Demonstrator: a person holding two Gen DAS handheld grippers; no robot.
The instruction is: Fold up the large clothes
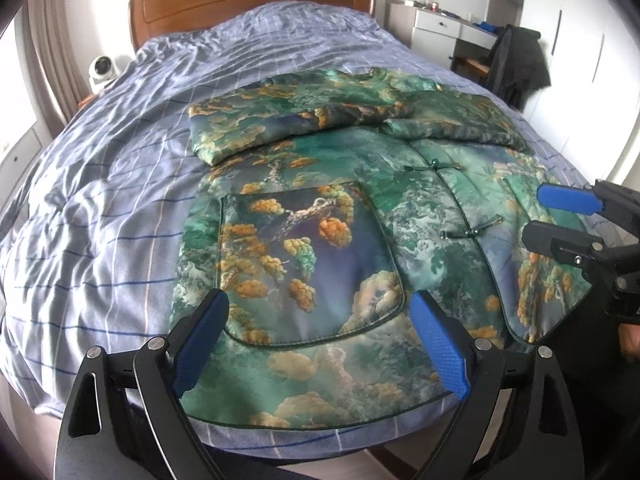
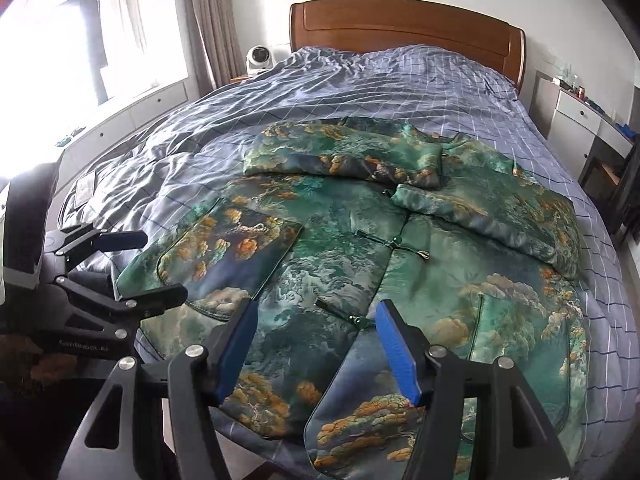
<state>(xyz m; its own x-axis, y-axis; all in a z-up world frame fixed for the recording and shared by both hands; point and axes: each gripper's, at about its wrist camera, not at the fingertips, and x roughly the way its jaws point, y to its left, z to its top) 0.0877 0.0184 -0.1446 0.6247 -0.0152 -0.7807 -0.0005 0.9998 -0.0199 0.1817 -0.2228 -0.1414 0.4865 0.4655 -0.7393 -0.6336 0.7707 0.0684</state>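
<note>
You had the green brocade jacket [image 1: 360,208] flat on the bed [image 1: 100,200], both sleeves [image 2: 340,156] folded in; the hem remained unfolded. Your left gripper [image 1: 320,344] and right gripper [image 2: 316,348] hovered spread, empty.

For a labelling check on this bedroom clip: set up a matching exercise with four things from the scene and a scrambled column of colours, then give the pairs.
Things
1. jacket
2. duvet
3. headboard
4. fan

Colours
A. brown wood
B. white
C. green with orange-gold clusters
D. pale blue with a grid of thin lines

Pairs: 1-C, 2-D, 3-A, 4-B

The jacket lies spread on the duvet with both sleeves folded across its chest. The left gripper and the right gripper hover open at its near hem.
</note>
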